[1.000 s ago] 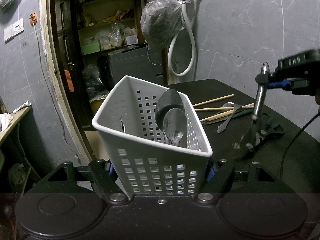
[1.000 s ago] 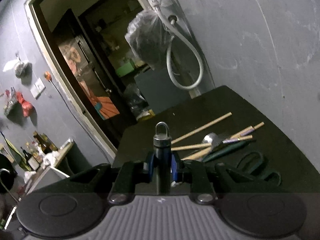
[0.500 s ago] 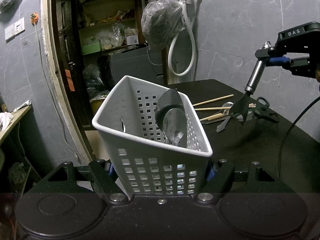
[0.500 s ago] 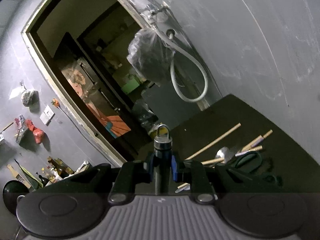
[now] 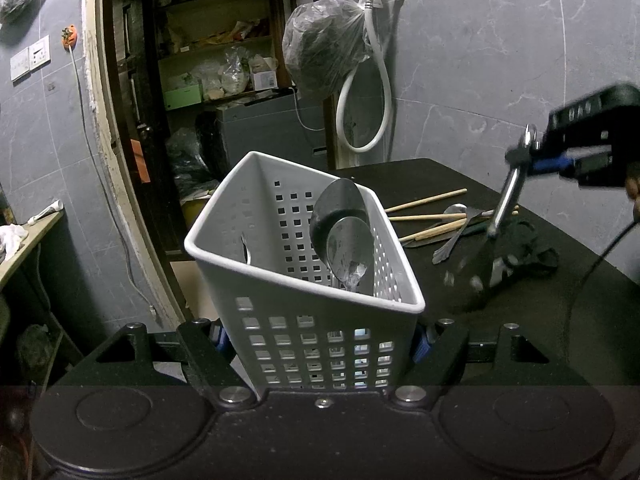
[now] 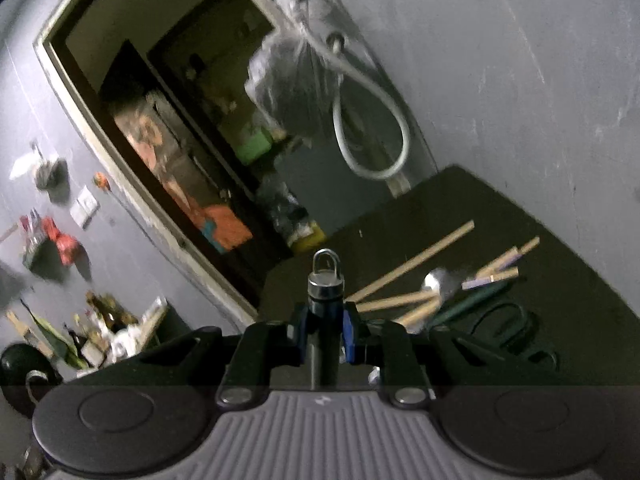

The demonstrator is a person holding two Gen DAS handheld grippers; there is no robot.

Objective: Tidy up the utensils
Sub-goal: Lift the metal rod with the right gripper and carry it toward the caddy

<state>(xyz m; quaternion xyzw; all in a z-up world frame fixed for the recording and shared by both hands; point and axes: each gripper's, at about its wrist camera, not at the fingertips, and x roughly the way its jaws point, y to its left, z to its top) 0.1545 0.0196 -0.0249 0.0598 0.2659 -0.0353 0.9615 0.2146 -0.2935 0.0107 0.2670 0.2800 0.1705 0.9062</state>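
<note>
My left gripper (image 5: pixel 320 338) is shut on a white perforated basket (image 5: pixel 304 280), tilted, held by its two sides. A steel ladle (image 5: pixel 338 208) and a spoon (image 5: pixel 348 248) stand inside it. At the right of the left wrist view, my right gripper (image 5: pixel 536 160) is shut on the steel handle (image 5: pixel 506 200) of a black slotted turner (image 5: pixel 476 280). The turner's blurred head hangs just over the dark table (image 5: pixel 560 340). In the right wrist view the gripper (image 6: pixel 325 330) clamps the handle's ringed end (image 6: pixel 325 280). Chopsticks (image 5: pixel 426 200), a spoon (image 5: pixel 454 210), a fork (image 5: pixel 448 248) and scissors (image 5: pixel 528 248) lie beyond.
The table ends at a grey tiled wall (image 5: pixel 500 60) behind and to the right. A dark plastic bag (image 5: pixel 320 44) and a white hose (image 5: pixel 360 112) hang from a tap. An open doorway with cluttered shelves (image 5: pixel 208 60) is to the left.
The right gripper with the turner rose toward the far utensils, then came back nearer and lower, its head now blurred. The basket and left gripper stayed still.
</note>
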